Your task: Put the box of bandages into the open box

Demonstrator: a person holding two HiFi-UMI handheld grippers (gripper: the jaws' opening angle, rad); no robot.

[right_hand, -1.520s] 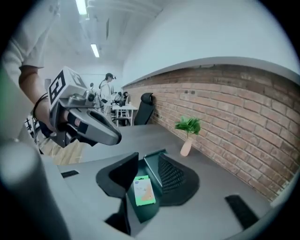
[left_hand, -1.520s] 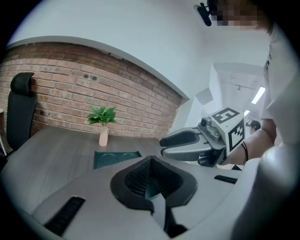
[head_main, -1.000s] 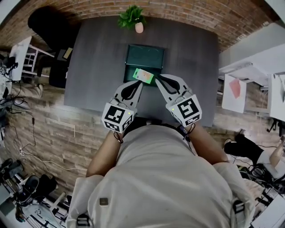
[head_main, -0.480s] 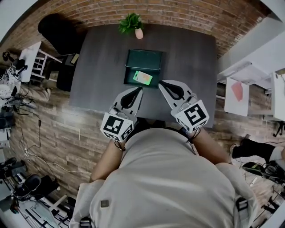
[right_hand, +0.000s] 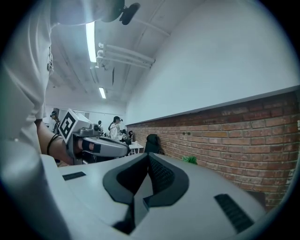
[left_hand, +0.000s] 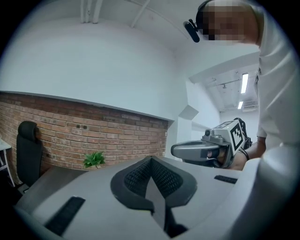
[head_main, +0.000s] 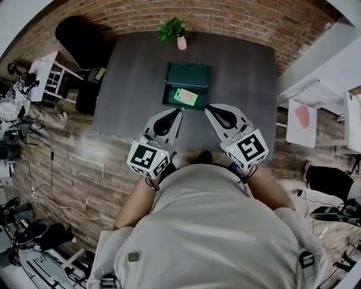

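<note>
Both grippers have pulled back off the bandages [head_main: 185, 97] since a second ago, when their tips met at that pack. They now sit lower in the head view, close to the person's shirt [head_main: 208, 226] at bottom centre. The left gripper [head_main: 179, 112] has its jaws pressed together with nothing between them, as its own view shows. The right gripper [head_main: 207, 107] is likewise closed and empty, its jaws meeting at the tips. Both point toward the top of the frame and angle inward like a V, which reads as a retreat after a two-handed placement rather than a fresh reach. Beyond their tips, on the dark table [head_main: 135, 73], the bandages lie flat inside the open box [head_main: 188, 73], in its lower half by the front wall, slightly skewed and touched by neither gripper. That placement suggests the goal is met: the pack rests inside and needs no support, so closed, empty jaws make sense. Farther up, a plant [head_main: 176, 31] stands at the table's far edge before the brick wall [head_main: 237, 17], and a chair [head_main: 79, 39] sits at upper left.
</note>
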